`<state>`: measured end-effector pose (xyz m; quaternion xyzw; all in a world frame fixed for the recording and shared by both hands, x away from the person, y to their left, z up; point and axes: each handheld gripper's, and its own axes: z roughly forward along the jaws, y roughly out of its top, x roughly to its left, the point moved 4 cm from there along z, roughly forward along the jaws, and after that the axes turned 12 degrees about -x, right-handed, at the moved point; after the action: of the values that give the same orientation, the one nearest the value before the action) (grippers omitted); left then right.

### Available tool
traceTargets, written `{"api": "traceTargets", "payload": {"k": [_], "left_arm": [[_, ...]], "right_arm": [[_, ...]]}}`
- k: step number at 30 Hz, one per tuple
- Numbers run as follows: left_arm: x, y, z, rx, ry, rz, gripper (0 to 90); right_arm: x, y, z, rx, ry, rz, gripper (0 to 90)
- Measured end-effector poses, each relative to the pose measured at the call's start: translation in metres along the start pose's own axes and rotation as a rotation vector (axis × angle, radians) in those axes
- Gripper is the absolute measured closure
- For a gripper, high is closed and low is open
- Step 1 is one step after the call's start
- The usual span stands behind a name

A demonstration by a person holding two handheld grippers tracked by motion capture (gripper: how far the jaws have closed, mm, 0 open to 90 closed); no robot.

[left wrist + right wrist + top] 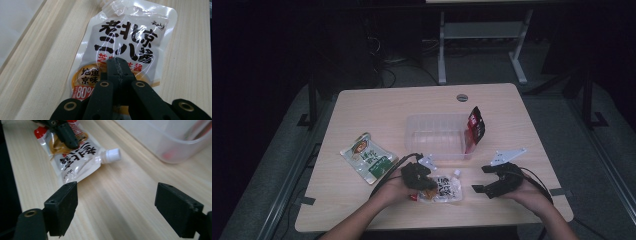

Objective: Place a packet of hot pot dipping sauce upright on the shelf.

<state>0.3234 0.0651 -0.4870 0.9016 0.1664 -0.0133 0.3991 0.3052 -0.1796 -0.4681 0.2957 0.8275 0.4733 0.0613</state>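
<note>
High view: pouch [445, 188] flat on bench [372, 107], near front edge. Left hand-held gripper [424, 184] jaws together, pressing on pouch. Right hand-held gripper [481, 178] jaws apart, empty, beside pouch cap.

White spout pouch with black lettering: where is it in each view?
High view: spout pouch at front centre of the table, under the left tool.
Left gripper view: pouch at centre, beyond the shut jaws.
Right gripper view: pouch upper left.
Shared landmark: its white cap.
</note>
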Motion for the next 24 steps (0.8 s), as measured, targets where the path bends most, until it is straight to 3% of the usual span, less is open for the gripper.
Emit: {"api": "traceTargets", "payload": {"k": [12, 24], "left_arm": [[-0.001, 0.0, 0.0, -0.001, 0.005, 0.004, 90.0], [-0.001, -0.001, 0.0, -0.001, 0.006, -0.005, 90.0]], "right_arm": [[0.024, -0.003, 0.032, 0.071, 0.134, 0.042, 21.0], [0.034, -0.001, 0.049, 0.095, 0.183, 0.071, 26.6]]}}
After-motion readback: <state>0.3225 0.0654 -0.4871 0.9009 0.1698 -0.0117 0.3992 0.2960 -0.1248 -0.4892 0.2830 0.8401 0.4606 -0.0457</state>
